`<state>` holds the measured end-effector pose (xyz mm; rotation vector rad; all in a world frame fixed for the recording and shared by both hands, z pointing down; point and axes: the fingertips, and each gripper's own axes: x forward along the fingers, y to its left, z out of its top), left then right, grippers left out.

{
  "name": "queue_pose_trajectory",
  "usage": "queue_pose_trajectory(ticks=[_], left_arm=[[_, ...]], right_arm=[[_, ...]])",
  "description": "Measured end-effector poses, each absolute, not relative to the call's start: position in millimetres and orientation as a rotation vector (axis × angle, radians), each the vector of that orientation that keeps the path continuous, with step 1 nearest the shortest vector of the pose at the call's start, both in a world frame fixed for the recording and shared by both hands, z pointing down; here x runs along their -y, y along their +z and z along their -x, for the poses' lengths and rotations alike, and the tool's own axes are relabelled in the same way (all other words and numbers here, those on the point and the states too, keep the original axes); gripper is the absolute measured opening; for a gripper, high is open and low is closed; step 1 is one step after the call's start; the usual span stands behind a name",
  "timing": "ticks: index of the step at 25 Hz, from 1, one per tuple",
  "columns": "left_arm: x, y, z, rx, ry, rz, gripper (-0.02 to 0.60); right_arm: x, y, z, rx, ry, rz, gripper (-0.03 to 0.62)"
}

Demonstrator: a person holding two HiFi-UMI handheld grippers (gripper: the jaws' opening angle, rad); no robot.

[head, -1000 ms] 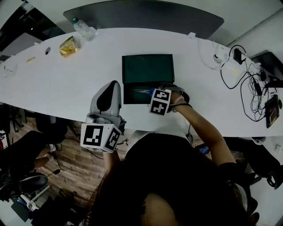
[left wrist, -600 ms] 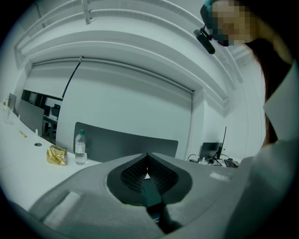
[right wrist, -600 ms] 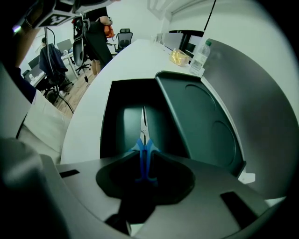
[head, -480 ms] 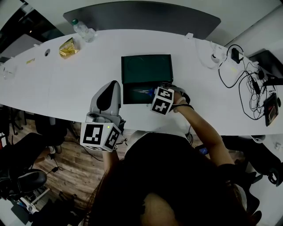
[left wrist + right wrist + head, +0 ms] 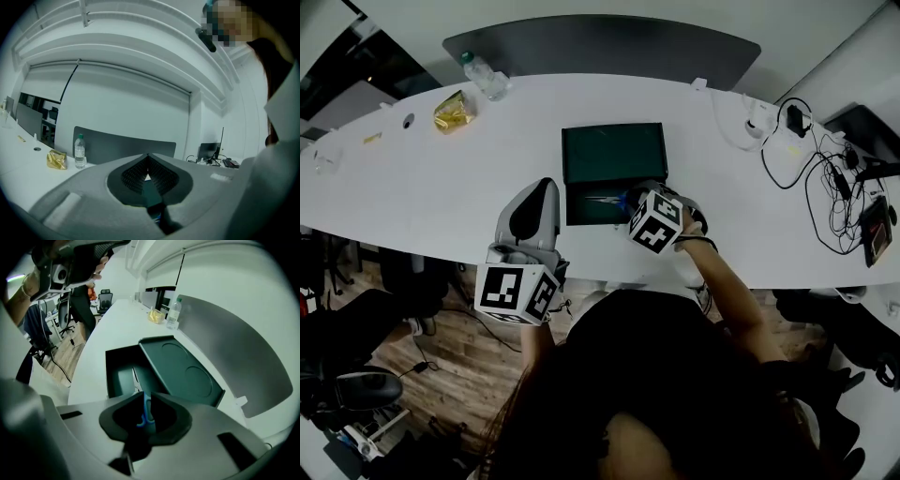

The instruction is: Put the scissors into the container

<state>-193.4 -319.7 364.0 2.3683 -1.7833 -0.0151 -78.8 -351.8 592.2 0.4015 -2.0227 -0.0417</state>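
Looking along the left gripper (image 5: 148,157), its grey body fills the lower half. The two dark ribbed pads (image 5: 135,176) meet at their tips with nothing held between them. Through the narrow gap below the tips a dark green shape (image 5: 150,193) shows. Beyond lies a white table (image 5: 18,165). On it, at left, a clear bottle (image 5: 79,151) stands just beside a crumpled gold packet (image 5: 56,160). A dark grey panel (image 5: 123,147) rises behind them against a white wall. Far right, a monitor (image 5: 207,151) stands on the table. A person (image 5: 277,55) shows at top right.
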Motion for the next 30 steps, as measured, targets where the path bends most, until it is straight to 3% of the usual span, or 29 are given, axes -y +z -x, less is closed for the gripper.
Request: queue_pose_trajectory(ticks=[9,30], left_arm=[[299.7,357.3,188.7,1.772,0.005,-2.399,0.011],[232.3,333.9,162.0,1.704,0.020,-2.498,0.011]], right_arm=[[348.5,546.1,81.1,2.176,0.050,-0.619,0.014],[293.9,428.5,68.0,2.484,0.044,-1.058,0.008]])
